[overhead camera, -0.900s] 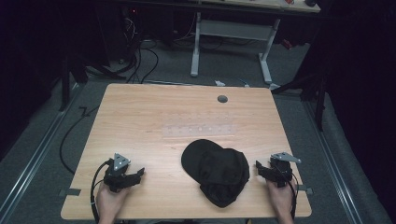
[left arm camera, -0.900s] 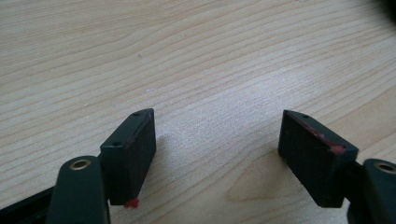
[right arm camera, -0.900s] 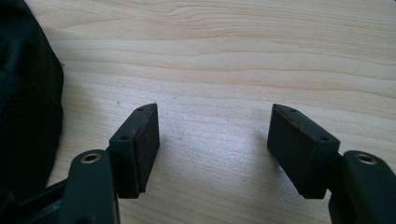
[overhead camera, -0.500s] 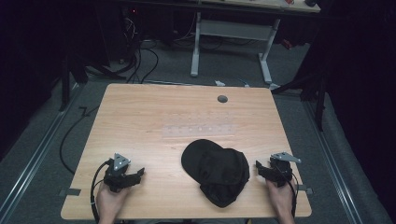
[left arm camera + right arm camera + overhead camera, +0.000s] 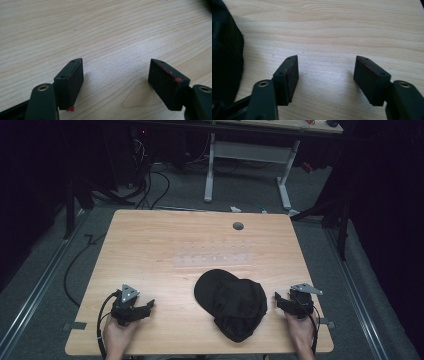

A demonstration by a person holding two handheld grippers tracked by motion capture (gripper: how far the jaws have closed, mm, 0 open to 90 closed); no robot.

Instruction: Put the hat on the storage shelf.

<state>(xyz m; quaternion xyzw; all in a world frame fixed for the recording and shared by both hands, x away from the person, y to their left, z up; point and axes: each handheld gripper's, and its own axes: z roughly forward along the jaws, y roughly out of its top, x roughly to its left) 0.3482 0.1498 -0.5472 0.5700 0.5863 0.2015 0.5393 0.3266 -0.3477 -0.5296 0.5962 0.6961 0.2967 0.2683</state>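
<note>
Cap [image 5: 231, 304]: being left lying on the tabletop [image 5: 165, 245].
Left claw [image 5: 148, 306]: being held released, empty.
Right claw [image 5: 278, 300]: being held released beside cap.

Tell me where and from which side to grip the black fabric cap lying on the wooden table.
Probably best: take the black fabric cap by its right-hand rim, coming in level from the right with the right gripper, whose open jaws already point at that side close by. The soft crown lies slumped and rumpled, so its thin edge looks easier to pinch than the flat top. The left gripper is farther off.
</note>
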